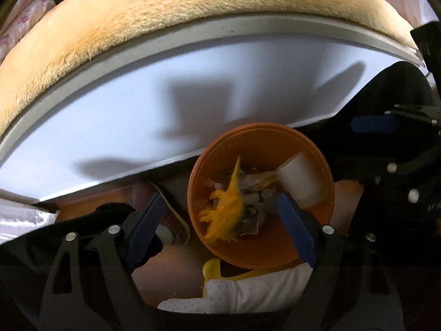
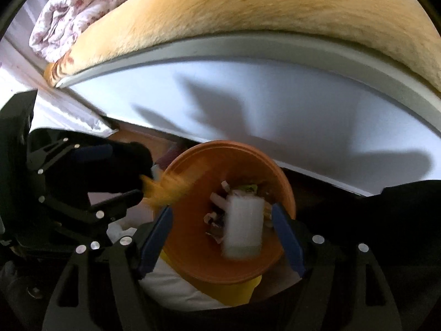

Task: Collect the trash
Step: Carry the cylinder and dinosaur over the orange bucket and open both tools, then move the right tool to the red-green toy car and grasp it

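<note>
Both hand-held grippers, left (image 1: 220, 215) and right (image 2: 222, 234), gape apart over the bin (image 2: 190, 234); a white cup (image 2: 244, 229) lies in it, long axis roughly toward the bed (image 2: 248, 5).

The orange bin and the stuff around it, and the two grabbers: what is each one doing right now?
Orange bin: open top, partly filled with trash.
White plastic cup: blurred over the bin's mouth, gripped by nothing.
Yellow peel: in the bin, not gripped.
Left gripper: open, above the bin.
Right gripper: open, above the bin.
Slipper: lying on the floor beside the bin.
</note>
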Action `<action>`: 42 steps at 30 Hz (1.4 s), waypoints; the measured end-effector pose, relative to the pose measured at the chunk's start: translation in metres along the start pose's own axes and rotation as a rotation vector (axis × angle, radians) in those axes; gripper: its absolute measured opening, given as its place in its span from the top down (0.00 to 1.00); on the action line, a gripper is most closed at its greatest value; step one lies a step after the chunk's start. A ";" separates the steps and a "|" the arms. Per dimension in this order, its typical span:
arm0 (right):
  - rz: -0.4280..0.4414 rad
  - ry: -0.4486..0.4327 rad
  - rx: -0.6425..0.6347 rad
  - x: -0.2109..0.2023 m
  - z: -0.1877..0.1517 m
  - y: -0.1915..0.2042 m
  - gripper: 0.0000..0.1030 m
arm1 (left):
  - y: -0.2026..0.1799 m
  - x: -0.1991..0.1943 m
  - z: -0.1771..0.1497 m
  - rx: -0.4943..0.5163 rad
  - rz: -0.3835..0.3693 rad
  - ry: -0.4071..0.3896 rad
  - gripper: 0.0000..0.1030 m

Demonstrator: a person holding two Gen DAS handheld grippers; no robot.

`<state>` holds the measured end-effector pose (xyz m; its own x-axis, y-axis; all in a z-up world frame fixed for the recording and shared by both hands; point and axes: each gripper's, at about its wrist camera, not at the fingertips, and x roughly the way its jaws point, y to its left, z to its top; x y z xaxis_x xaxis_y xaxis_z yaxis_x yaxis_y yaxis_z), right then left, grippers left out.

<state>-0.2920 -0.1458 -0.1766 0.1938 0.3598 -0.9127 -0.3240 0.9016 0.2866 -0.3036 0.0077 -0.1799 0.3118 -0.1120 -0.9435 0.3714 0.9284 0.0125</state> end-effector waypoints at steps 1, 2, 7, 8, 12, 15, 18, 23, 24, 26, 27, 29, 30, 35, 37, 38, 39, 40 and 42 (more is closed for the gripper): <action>-0.001 -0.006 0.007 -0.003 -0.001 -0.004 0.29 | -0.001 -0.002 0.000 0.008 0.011 -0.005 0.20; -0.005 -0.012 0.012 -0.005 -0.002 -0.006 0.29 | -0.002 -0.002 0.000 0.013 0.018 -0.009 0.20; -0.024 -0.035 -0.002 -0.013 -0.005 -0.010 0.29 | -0.004 -0.005 -0.002 0.000 0.035 -0.020 0.20; -0.020 -0.043 -0.012 -0.017 -0.004 -0.009 0.29 | -0.003 -0.007 0.001 -0.005 0.036 -0.024 0.20; 0.028 -0.124 -0.088 -0.052 0.003 -0.007 0.29 | -0.002 -0.032 0.008 -0.014 0.068 -0.105 0.20; 0.082 -0.215 -0.148 -0.090 0.026 -0.001 0.29 | 0.010 -0.064 0.023 -0.045 0.032 -0.190 0.20; 0.090 -0.281 -0.183 -0.119 0.074 -0.006 0.29 | 0.036 -0.105 0.062 -0.073 0.022 -0.305 0.16; -0.006 -0.360 -0.183 -0.135 0.181 -0.031 0.25 | 0.081 -0.114 0.146 -0.124 0.070 -0.354 0.13; -0.017 -0.361 -0.150 -0.132 0.206 -0.041 0.24 | 0.090 -0.110 0.164 -0.142 0.062 -0.362 0.13; 0.007 -0.339 -0.050 -0.115 0.258 -0.064 0.24 | 0.103 -0.102 0.183 -0.175 0.072 -0.375 0.13; 0.037 -0.340 0.033 -0.106 0.283 -0.078 0.24 | 0.109 -0.099 0.191 -0.189 0.076 -0.380 0.13; 0.120 -0.331 0.159 -0.091 0.316 -0.100 0.24 | 0.120 -0.089 0.207 -0.229 0.089 -0.387 0.13; 0.156 -0.324 0.226 -0.081 0.331 -0.109 0.25 | 0.124 -0.086 0.211 -0.243 0.079 -0.387 0.13; 0.286 -0.262 0.559 -0.034 0.395 -0.143 0.32 | 0.132 -0.071 0.218 -0.291 0.038 -0.373 0.13; 0.244 -0.253 0.616 -0.023 0.413 -0.149 0.32 | 0.131 -0.068 0.217 -0.289 0.043 -0.379 0.13; 0.223 -0.244 0.633 -0.020 0.418 -0.151 0.32 | 0.131 -0.067 0.216 -0.286 0.045 -0.382 0.13; 0.199 -0.229 0.651 -0.015 0.424 -0.153 0.33 | 0.130 -0.066 0.215 -0.281 0.043 -0.385 0.13; 0.174 -0.212 0.670 -0.011 0.428 -0.154 0.33 | 0.130 -0.065 0.215 -0.277 0.040 -0.385 0.13; 0.138 -0.178 0.706 -0.001 0.435 -0.157 0.33 | 0.128 -0.063 0.214 -0.269 0.028 -0.387 0.13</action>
<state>0.1615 -0.1828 -0.0939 0.3614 0.4602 -0.8109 0.3051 0.7635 0.5692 -0.0886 0.0579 -0.0484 0.6403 -0.1619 -0.7509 0.1344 0.9861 -0.0979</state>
